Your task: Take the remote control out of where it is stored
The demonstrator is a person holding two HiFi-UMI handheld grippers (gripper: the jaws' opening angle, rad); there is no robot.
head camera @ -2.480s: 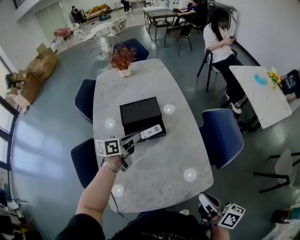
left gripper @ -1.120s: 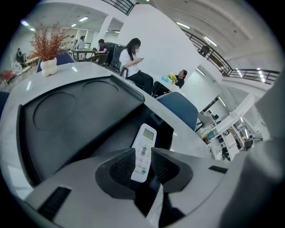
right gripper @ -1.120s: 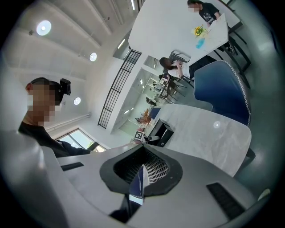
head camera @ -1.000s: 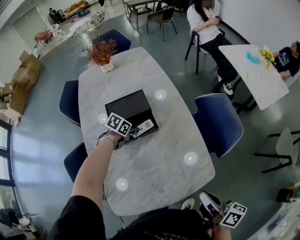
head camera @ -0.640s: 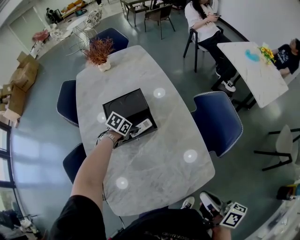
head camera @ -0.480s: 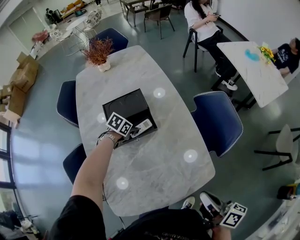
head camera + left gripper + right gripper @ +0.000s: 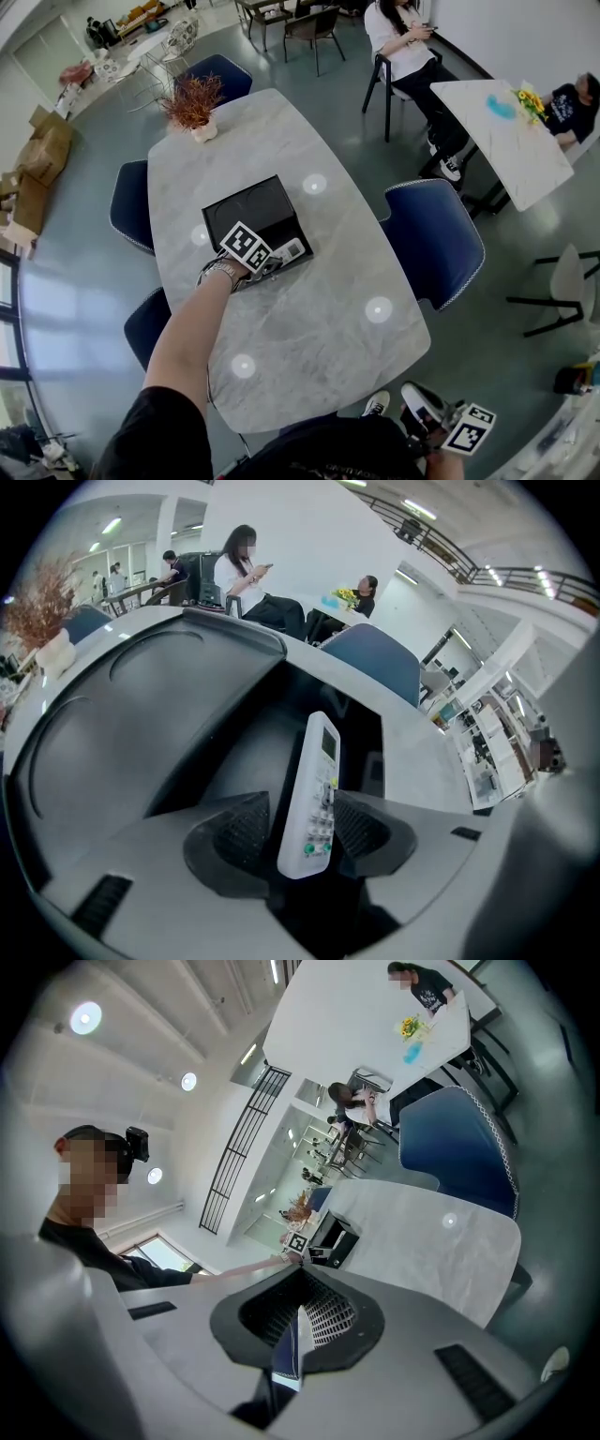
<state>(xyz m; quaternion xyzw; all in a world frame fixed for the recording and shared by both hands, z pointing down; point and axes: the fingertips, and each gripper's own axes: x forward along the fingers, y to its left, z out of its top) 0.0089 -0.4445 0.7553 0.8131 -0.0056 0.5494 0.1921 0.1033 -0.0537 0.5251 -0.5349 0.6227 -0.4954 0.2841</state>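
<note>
- A long pale marble bench fills the middle, with round spots of light mirrored on its top.
- Dark blue chairs stand along its sides.
- The glossy grey floor spreads all round.
- A white table stands at right.
- Cardboard boxes lie near the left-hand windows.

Looks like an open office lounge: a long marble table ringed by blue padded chairs, with a white side table and a seated person on a phone. Has cardboard boxes stacked by the windows, and an upper gallery railing overhead.
</note>
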